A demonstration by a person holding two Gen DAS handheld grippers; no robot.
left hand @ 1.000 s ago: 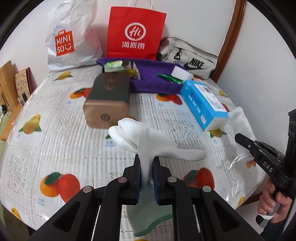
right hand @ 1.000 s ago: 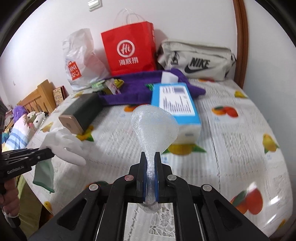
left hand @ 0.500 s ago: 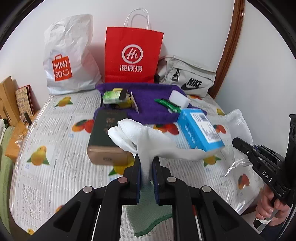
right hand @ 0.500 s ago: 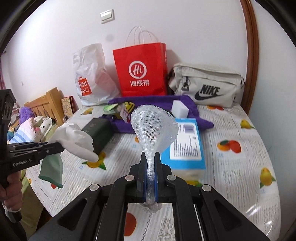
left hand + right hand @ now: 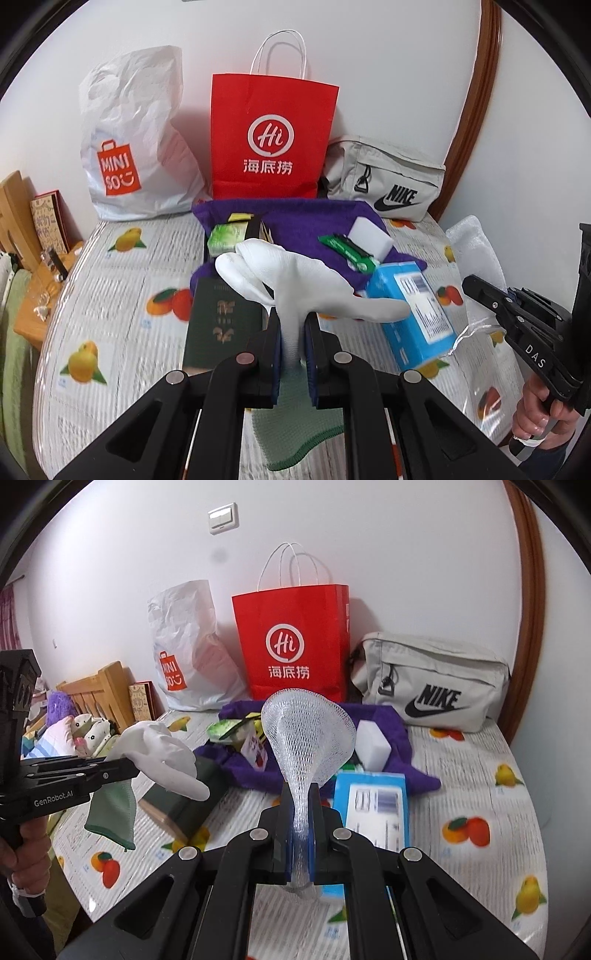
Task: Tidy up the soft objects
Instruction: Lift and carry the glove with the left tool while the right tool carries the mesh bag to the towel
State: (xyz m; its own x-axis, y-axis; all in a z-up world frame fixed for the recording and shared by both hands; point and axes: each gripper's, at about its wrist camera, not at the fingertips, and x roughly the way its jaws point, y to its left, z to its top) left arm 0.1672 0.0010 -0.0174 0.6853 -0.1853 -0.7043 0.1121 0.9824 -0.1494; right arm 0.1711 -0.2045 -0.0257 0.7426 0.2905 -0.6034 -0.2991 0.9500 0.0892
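Observation:
My left gripper (image 5: 292, 332) is shut on a white glove (image 5: 295, 280) with a green cuff, held in the air above the table; the cuff hangs below the jaws. The same glove (image 5: 162, 753) shows at the left of the right wrist view, pinched in the left gripper (image 5: 127, 768). My right gripper (image 5: 300, 812) is shut on a clear foam net sleeve (image 5: 308, 731) that flares open above the jaws. In the left wrist view that net sleeve (image 5: 476, 258) shows at the right, held by the right gripper (image 5: 471, 286). A purple cloth (image 5: 306, 221) lies behind, on the table.
The fruit-print table (image 5: 110, 295) carries a dark green box (image 5: 221, 321), a blue box (image 5: 413, 314), a white sponge (image 5: 371, 236) and small packets on the purple cloth. Against the wall stand a red paper bag (image 5: 271, 140), a white plastic bag (image 5: 136, 140) and a grey Nike pouch (image 5: 384, 181).
Both grippers have risen and pulled back from the table, each still holding its item. The bags at the wall now sit lower and fuller in both views.

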